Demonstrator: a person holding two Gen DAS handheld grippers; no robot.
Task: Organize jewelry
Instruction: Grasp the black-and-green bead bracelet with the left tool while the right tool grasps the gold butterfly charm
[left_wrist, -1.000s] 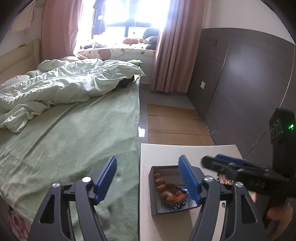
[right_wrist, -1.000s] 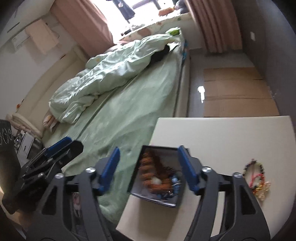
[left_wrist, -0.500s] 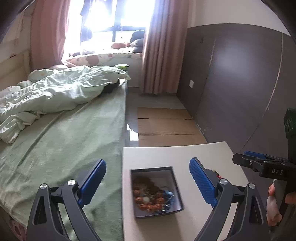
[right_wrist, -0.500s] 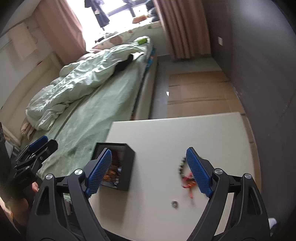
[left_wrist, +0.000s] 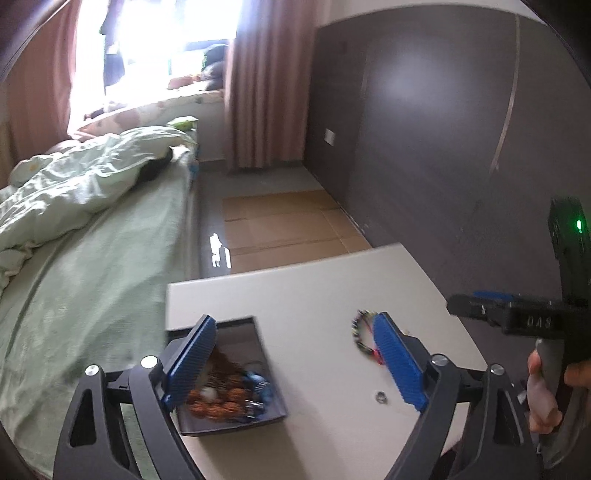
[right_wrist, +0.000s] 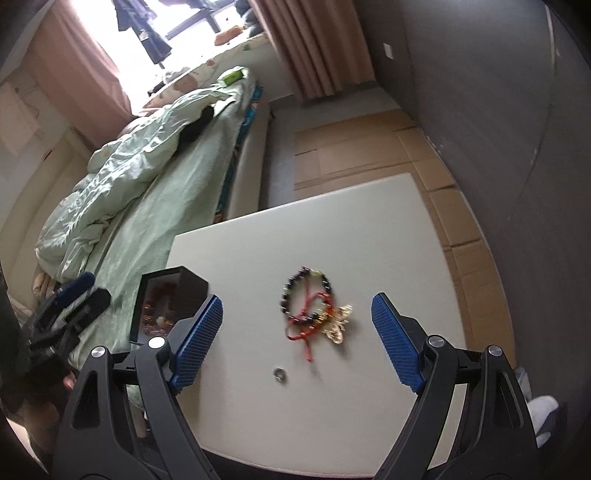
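The right gripper has swung from the jewelry box to frame the loose bracelets, fingers spread, empty; the left gripper gapes empty too, its jaws just narrowing.

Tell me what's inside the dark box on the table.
The dark box holds a heap of orange-brown beads with one pale bead and something blue beside them. The left gripper's near finger covers the box's left side, so what lies there or underneath the heap can't be seen.

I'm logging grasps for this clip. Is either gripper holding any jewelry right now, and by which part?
Nothing is held. The left gripper and right gripper are both open and empty; the bracelets lie loose on the table.
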